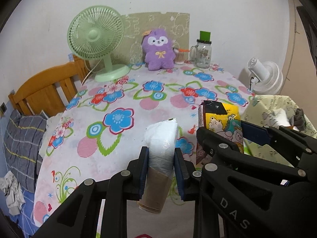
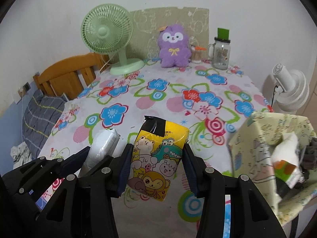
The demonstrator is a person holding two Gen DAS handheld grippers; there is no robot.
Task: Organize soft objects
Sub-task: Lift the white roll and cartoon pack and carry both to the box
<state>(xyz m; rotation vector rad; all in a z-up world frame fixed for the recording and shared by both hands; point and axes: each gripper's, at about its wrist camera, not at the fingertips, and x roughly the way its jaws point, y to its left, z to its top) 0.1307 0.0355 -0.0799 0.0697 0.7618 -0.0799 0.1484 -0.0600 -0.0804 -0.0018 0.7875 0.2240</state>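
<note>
Above the table [image 1: 122, 91] covered in a white cloth with blue and red flowers, the left gripper [image 1: 160, 152] is clamping a white plastic-wrapped roll with a brown cardboard core [image 1: 161, 144], holding it clear of the cloth. Just beside it, the right gripper [image 2: 157, 154] is squeezing a yellow soft pack printed with cartoon animals [image 2: 156, 158]. A pale patterned fabric box [image 2: 267, 136] is sitting at the right, with a purple plush toy [image 2: 174, 47] far back by the wall.

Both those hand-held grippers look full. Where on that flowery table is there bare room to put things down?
The whole middle and near part of the floral tablecloth is bare. Only the back edge is crowded: green fan, purple plush, glass jar. The patterned box at the right already holds things.
</note>
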